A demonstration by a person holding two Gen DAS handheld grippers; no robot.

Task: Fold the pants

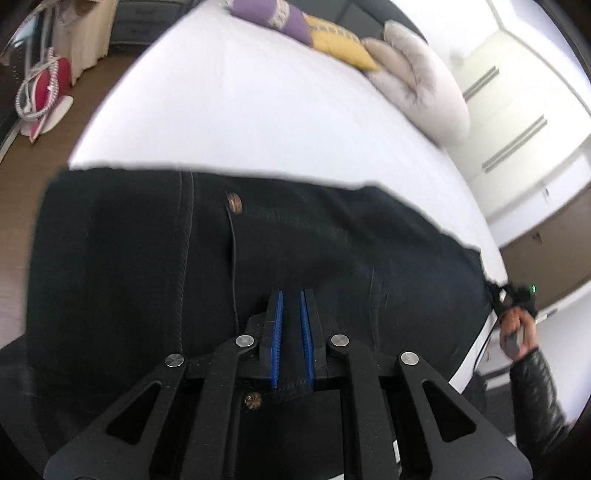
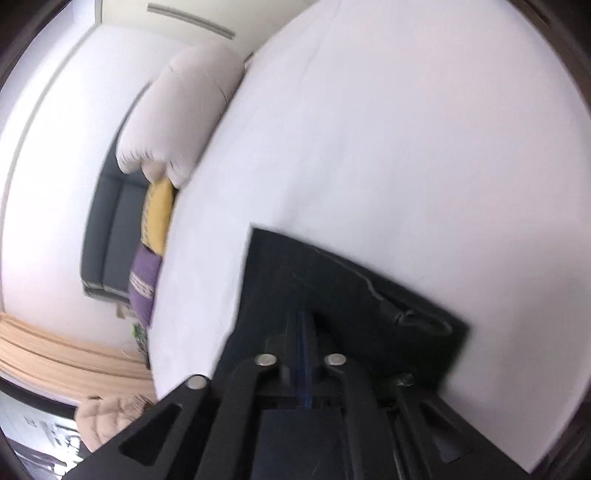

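Note:
Black pants (image 1: 295, 240) are held up in front of a white bed (image 1: 240, 110), spread wide with copper rivets showing. My left gripper (image 1: 291, 295) is shut on the pants' waistband, fabric pinched between its blue pads (image 1: 277, 332). My right gripper (image 2: 304, 317) is shut on a black corner of the pants (image 2: 332, 280) above the bed (image 2: 406, 147). It also shows at the far right of the left wrist view (image 1: 513, 295), held by a hand at the pants' other end.
Purple (image 1: 269, 14) and yellow (image 1: 340, 44) cushions and a folded pale duvet (image 1: 417, 74) lie at the head of the bed. A pink iron (image 1: 44, 88) stands on the wooden floor at the left. White wardrobe doors (image 1: 517, 110) stand at the right.

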